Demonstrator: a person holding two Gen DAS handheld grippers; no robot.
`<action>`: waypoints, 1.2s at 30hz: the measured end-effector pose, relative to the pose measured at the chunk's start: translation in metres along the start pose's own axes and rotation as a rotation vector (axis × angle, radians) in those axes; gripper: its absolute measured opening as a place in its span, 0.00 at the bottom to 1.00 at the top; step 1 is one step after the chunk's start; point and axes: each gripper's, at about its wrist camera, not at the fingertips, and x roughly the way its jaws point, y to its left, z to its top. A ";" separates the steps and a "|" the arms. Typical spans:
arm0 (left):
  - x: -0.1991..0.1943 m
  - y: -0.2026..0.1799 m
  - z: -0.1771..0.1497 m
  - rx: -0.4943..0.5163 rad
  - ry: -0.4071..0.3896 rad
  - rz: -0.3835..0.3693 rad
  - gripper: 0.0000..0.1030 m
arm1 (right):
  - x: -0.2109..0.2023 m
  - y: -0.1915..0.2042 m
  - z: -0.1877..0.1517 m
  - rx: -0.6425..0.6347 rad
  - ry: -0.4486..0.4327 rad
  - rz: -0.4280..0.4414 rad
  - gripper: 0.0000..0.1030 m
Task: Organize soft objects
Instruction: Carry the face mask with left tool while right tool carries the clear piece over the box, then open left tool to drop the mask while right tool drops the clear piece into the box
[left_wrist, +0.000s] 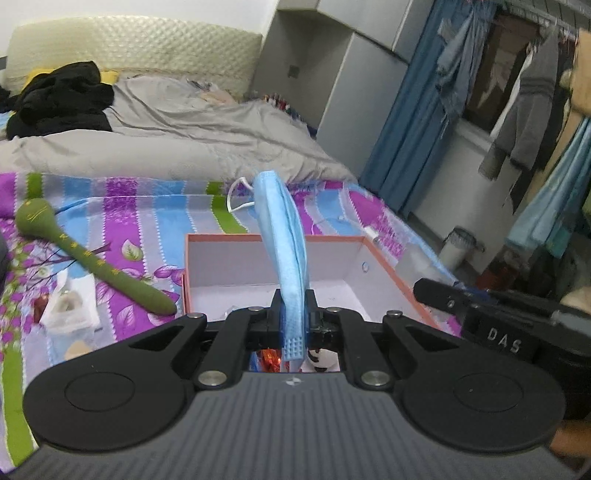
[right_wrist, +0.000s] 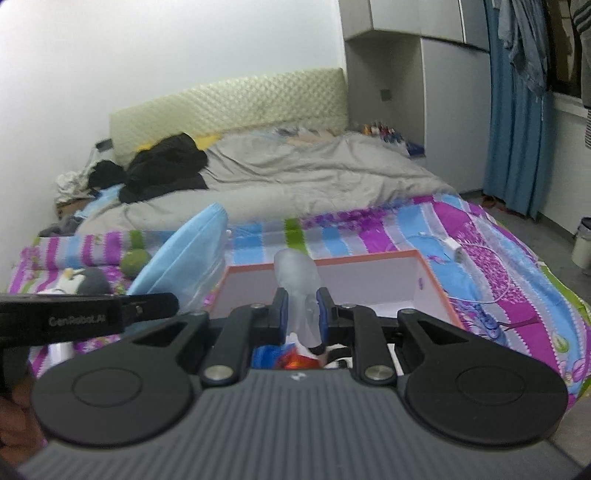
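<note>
My left gripper (left_wrist: 293, 301) is shut on a folded blue face mask (left_wrist: 284, 236), which stands up from its pads with white ear loops at the top. It hangs over an open box (left_wrist: 229, 258) with an orange rim and white inside. My right gripper (right_wrist: 302, 297) is shut on a cloudy, translucent soft piece (right_wrist: 297, 273) above the same box (right_wrist: 369, 273). The mask (right_wrist: 184, 251) and the left gripper's body (right_wrist: 88, 317) show at the left of the right wrist view. Colourful items (left_wrist: 273, 360) lie in the box beneath the fingers.
The box sits on a striped purple, blue and green bedsheet (left_wrist: 147, 206). A green soft stick toy (left_wrist: 92, 258) and a white packet (left_wrist: 70, 306) lie left of it. A penguin plush (right_wrist: 85, 280), a white cable (right_wrist: 458, 253), a grey duvet (left_wrist: 184, 147) and black clothes (left_wrist: 62, 99) are also on the bed.
</note>
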 end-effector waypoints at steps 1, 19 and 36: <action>0.011 0.000 0.005 0.007 0.014 0.005 0.10 | 0.005 -0.005 0.001 0.003 0.020 -0.001 0.20; 0.160 0.001 0.035 0.063 0.371 0.072 0.10 | 0.113 -0.050 0.001 0.051 0.445 -0.003 0.20; 0.145 -0.006 0.038 0.050 0.358 0.064 0.51 | 0.108 -0.068 0.004 0.099 0.426 -0.016 0.57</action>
